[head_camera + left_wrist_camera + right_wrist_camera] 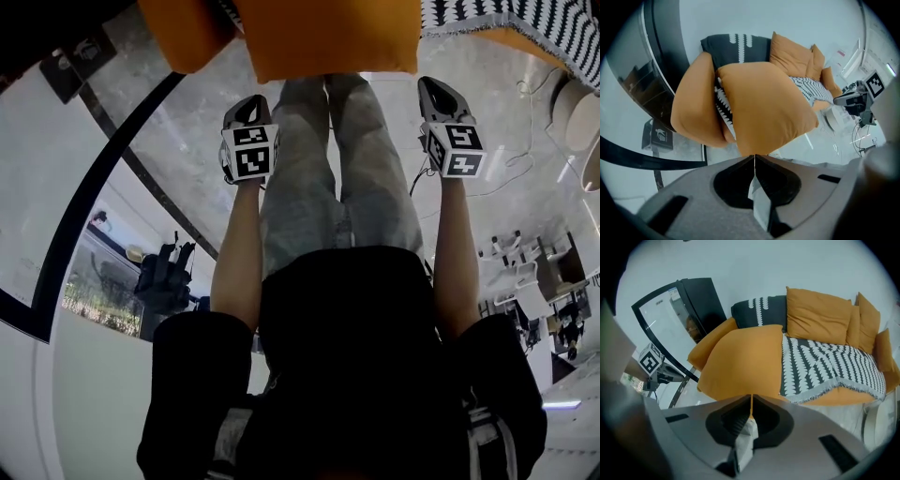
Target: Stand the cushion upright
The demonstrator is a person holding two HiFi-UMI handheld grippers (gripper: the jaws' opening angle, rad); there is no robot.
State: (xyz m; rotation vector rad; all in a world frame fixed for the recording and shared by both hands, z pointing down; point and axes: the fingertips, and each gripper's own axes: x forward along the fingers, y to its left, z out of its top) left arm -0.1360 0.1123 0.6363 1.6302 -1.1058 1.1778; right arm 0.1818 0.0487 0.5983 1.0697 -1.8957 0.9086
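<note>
- The orange cushion [745, 362] hangs at the near end of the sofa [843, 398], beside the patterned throw [825, 366].
- Left tongs [754, 157] and right tongs [751, 398], both closed, pinch its near edge, one towards each corner, likely to keep it level for tipping upright.
- Counted: two tongs, one held cushion, three more orange cushions [818, 315] along the back, one dark patterned cushion [757, 310].

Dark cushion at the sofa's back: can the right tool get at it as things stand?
Probably not. The right tool is shut on the edge of the orange cushion, which hangs between it and the dark cushion. It would likely have to let go first.
</note>
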